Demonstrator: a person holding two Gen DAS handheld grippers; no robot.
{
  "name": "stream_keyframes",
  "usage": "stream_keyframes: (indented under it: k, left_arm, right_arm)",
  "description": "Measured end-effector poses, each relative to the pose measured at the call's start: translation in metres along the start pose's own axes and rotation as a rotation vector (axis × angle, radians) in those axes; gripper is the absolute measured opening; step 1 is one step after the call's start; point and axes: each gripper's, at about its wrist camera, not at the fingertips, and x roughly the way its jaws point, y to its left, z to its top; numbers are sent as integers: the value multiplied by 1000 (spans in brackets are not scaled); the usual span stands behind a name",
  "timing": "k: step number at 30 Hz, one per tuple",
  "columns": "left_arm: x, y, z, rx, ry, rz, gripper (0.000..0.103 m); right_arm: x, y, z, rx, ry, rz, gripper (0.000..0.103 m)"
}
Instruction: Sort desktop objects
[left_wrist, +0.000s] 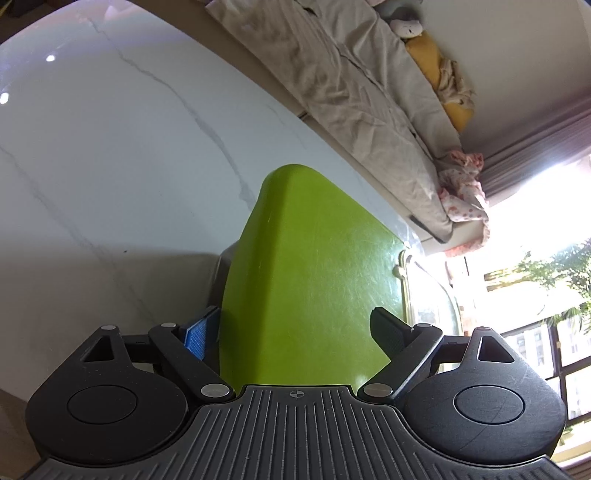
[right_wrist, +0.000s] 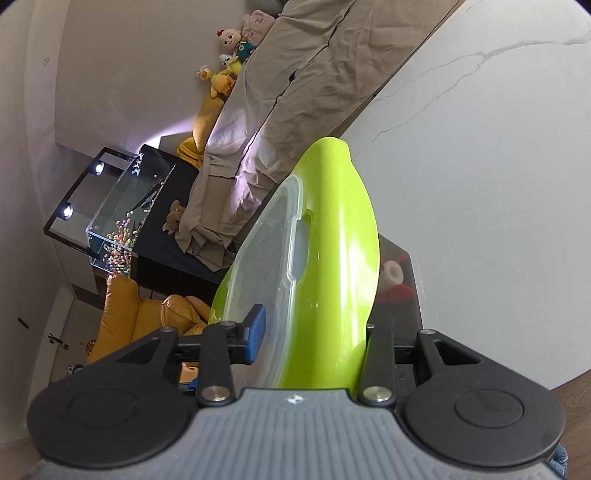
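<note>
A storage box with a lime-green lid (left_wrist: 314, 240) and a clear body (right_wrist: 266, 258) is tipped on its side above the white marble table (left_wrist: 110, 147). My left gripper (left_wrist: 291, 317) is closed wide on it. Its blue pad (left_wrist: 199, 336) sits against the lid's left side, and its black finger (left_wrist: 388, 332) lies on the green face. In the right wrist view the same green lid (right_wrist: 340, 229) runs up between the fingers of my right gripper (right_wrist: 314, 319). That gripper stands open, one finger on each side of the box. Its blue pad (right_wrist: 258, 328) is beside the clear wall.
A dark translucent item (right_wrist: 410, 295) holding a red and white object (right_wrist: 393, 275) sits on the table (right_wrist: 498, 184) right of the box. Beyond the table edge are a sofa under a beige cover (left_wrist: 351, 92), a glass tank (right_wrist: 125, 214) and a yellow armchair (right_wrist: 147, 317).
</note>
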Motion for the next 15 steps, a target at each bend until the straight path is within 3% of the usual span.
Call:
stream_keyframes:
  k: [4, 7, 10, 13, 15]
  left_arm:
    - [2, 1, 3, -21, 19, -45, 91]
    - [2, -2, 3, -9, 22, -46, 92]
    - [6, -2, 3, -6, 28, -45, 92]
    - [9, 0, 3, -12, 31, -43, 93]
    - [12, 2, 3, -18, 33, -32, 93]
  right_arm:
    - [-4, -13, -10, 52, 4, 18, 45]
    - [-15, -31, -14, 130, -20, 46, 60]
    - [-28, -50, -14, 235, -52, 110, 64]
    - [-44, -53, -7, 234, -135, 69, 63]
    - [-42, -38, -3, 154, -143, 4, 61]
